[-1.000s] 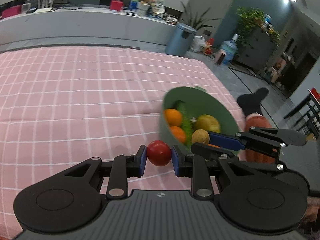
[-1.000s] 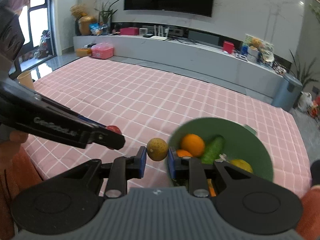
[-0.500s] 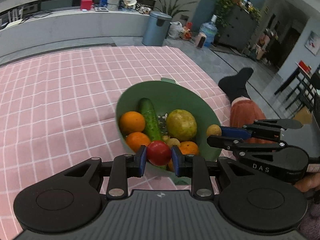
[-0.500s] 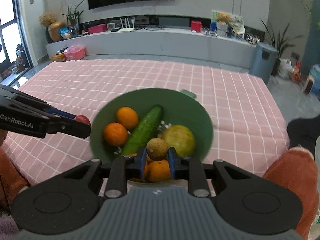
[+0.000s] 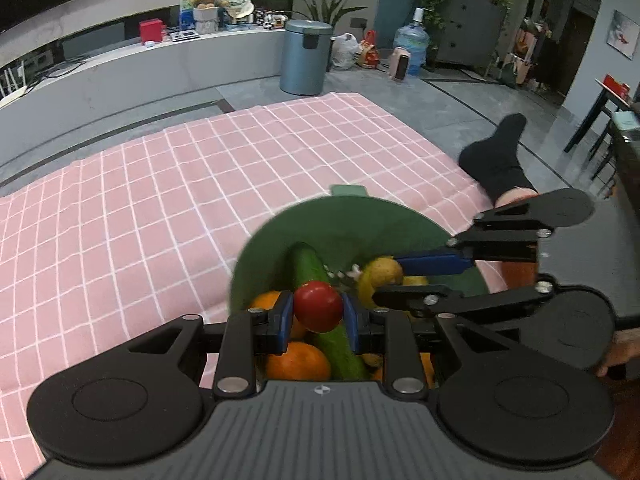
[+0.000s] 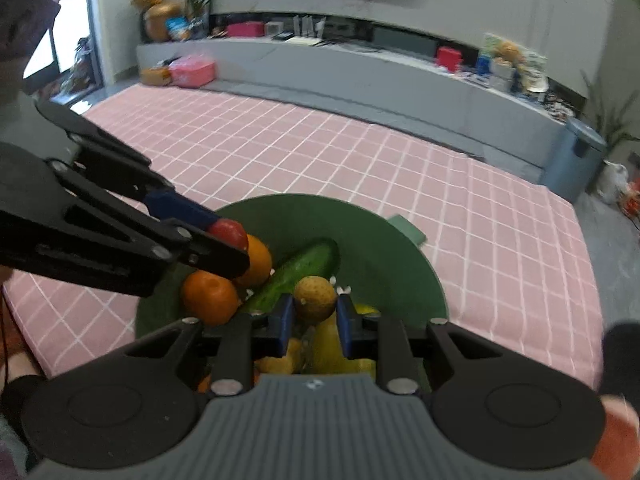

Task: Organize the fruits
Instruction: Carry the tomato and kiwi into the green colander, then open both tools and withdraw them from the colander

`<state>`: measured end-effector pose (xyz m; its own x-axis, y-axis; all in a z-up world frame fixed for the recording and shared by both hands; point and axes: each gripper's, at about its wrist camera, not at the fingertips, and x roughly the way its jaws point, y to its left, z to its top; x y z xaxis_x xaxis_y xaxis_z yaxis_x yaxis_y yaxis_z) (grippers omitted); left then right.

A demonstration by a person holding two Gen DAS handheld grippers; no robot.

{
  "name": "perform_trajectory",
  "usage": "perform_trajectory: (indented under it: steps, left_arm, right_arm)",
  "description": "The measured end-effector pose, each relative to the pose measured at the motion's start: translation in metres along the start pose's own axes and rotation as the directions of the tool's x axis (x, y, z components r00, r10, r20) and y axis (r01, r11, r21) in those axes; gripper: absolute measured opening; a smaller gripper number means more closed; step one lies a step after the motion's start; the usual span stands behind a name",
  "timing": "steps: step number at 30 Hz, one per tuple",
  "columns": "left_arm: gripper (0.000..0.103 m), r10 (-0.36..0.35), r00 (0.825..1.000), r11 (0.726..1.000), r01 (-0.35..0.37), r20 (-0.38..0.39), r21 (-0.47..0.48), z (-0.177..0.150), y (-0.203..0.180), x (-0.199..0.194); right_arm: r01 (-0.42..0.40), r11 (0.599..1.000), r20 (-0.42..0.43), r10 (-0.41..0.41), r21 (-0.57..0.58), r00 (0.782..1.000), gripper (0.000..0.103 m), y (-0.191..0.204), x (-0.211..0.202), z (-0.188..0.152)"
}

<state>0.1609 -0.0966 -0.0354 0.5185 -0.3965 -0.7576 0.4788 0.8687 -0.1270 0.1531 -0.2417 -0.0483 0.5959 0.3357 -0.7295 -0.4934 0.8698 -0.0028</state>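
Observation:
A green bowl (image 5: 360, 216) (image 6: 384, 252) sits on the pink checked cloth and holds a cucumber (image 6: 304, 268), oranges (image 6: 210, 298) and yellow fruits. My left gripper (image 5: 318, 312) is shut on a red tomato (image 5: 319, 306) and holds it over the bowl, above the cucumber (image 5: 308, 268). It enters the right wrist view from the left, with the tomato (image 6: 228, 232) between its fingers. My right gripper (image 6: 315, 316) is shut on a small brown-yellow fruit (image 6: 315, 299) over the bowl's near side. In the left wrist view it enters from the right with that fruit (image 5: 380, 274).
The pink checked cloth (image 5: 160, 208) covers the surface around the bowl. A person's black-socked foot (image 5: 500, 160) lies by the cloth's right edge. A grey bin (image 5: 306, 56) and a low grey counter (image 6: 360, 76) stand beyond the cloth.
Both grippers have moved forward over the bowl with their fruits still held. The bowl now lies directly beneath both of them.

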Motion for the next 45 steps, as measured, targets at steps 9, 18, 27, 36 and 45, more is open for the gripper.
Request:
perform_trajectory:
  steps: [9, 18, 27, 36, 45]
  left_arm:
    - [0.03, -0.002, 1.0, 1.0, 0.001, -0.016, -0.013, 0.002, 0.013, 0.002]
    - [0.03, -0.032, 0.998, 0.999, 0.034, -0.046, 0.03, 0.0, -0.003, 0.007]
    - [0.03, -0.059, 0.995, 0.996, 0.064, -0.078, 0.056, -0.003, -0.022, 0.03]
    - [0.03, -0.046, 0.995, 0.995, 0.053, -0.089, 0.084, -0.001, -0.031, 0.05]
    - [0.042, -0.028, 0.996, 0.99, 0.039, -0.089, 0.132, -0.004, -0.034, 0.044]
  right_arm:
    - [-0.015, 0.998, -0.08, 0.011, -0.057, 0.997, 0.019, -0.015, 0.041, 0.009]
    - [0.009, 1.0, -0.049, -0.01, -0.015, 0.999, 0.021, -0.017, 0.032, 0.007]
    - [0.107, 0.977, 0.026, -0.113, 0.184, 0.993, 0.022, -0.028, -0.016, -0.018]
    - [0.107, 0.953, 0.069, -0.131, 0.284, 0.989, 0.03, -0.029, -0.022, -0.028]
    - [0.1, 0.957, 0.059, -0.12, 0.272, 0.991, 0.03, -0.021, -0.02, -0.027]
